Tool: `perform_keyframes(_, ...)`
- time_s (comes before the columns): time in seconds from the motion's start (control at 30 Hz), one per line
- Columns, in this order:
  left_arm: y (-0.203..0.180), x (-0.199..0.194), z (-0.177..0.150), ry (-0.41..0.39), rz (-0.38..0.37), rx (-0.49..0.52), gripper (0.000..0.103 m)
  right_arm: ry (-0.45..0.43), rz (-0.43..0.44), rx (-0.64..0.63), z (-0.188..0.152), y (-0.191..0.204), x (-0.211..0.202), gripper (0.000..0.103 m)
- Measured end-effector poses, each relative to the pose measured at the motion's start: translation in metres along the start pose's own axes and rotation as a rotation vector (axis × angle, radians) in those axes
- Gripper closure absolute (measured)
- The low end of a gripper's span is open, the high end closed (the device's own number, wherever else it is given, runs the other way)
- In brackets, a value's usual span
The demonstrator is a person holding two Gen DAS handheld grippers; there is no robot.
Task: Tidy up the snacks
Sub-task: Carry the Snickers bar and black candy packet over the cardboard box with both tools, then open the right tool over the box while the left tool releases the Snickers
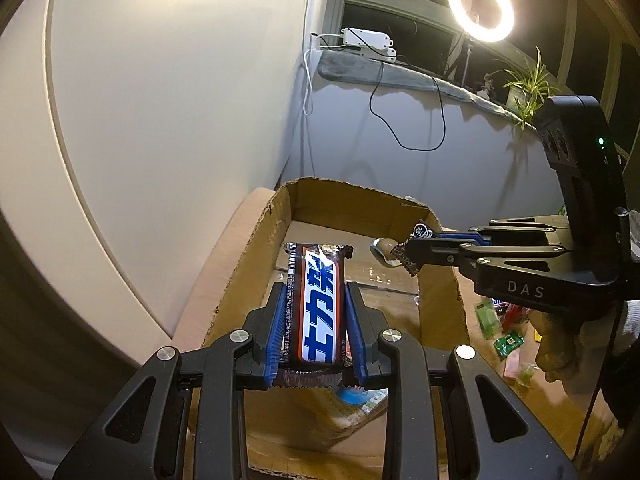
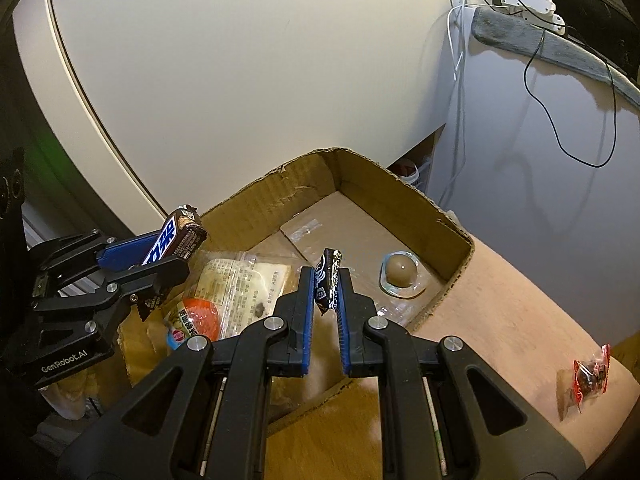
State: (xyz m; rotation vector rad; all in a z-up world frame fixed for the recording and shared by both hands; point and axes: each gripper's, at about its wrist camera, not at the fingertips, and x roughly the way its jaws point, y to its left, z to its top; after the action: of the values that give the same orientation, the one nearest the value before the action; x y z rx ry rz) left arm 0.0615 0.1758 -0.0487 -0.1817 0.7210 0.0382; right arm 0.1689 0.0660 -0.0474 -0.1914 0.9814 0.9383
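Snacks are going into the cardboard box (image 2: pixel 436 216), and both grippers are carrying one right now. The left gripper (image 1: pixel 316 312) pinches a brown chocolate bar (image 1: pixel 318 308) between its blue pads, held above the near end of the box. The right gripper (image 2: pixel 326 292) has its jaws pressed tight on a small dark candy packet (image 2: pixel 330 280), which sticks up from the pads over the middle of the box.

Already inside the box are a clear bag with a pale cake (image 2: pixel 240 280) by the near left wall, an orange and blue packet (image 2: pixel 196 320) at the near left corner, and a round brown jelly cup (image 2: pixel 401 273) beside the right wall. A red wrapped sweet (image 2: pixel 590 376) still lies on the table, outside the box and well off to the right.

To do this step well, I think each gripper should go lower, past the box rim, before letting go. Pick a bare spot on the box floor, so nothing lands on the soft cake. One gripper at a time would keep them from bumping.

Big white letters on blue run along the chocolate bar; they look Chinese. The left gripper says "GenRobot.AI" and the right gripper (image 1: pixel 412 258) says "DAS". The small print on the packets is too tiny to read.
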Motion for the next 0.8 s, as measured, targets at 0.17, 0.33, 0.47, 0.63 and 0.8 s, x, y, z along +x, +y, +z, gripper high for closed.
perform_keyframes(0.17, -0.0008, -0.0004, -0.0004, -0.003, 0.003, 0.004, 0.076, 0.007, 0.002, -0.005, 0.001, 0.0026, 0.0048, 0.093)
perform_keyframes(0.33, -0.0015, -0.0003, -0.0005, -0.002, 0.006, 0.002, 0.076, 0.01, 0.004, -0.004, 0.0009, 0.0029, 0.0061, 0.093)
perform_keyframes(0.47, -0.0009, -0.0011, -0.0001, -0.005, 0.012, 0.0, 0.076, 0.011, 0.006, -0.007, 0.0005, 0.0036, 0.0071, 0.092)
perform_keyframes(0.63, -0.0011, -0.0015, -0.0007, -0.008, 0.017, 0.004, 0.076, 0.009, -0.001, -0.013, 0.0002, 0.0052, 0.0083, 0.091)
perform_keyframes(0.8, -0.0019, -0.0036, -0.001, -0.017, 0.028, 0.011, 0.072, 0.006, -0.011, -0.012, -0.0006, 0.0055, 0.0068, 0.079)
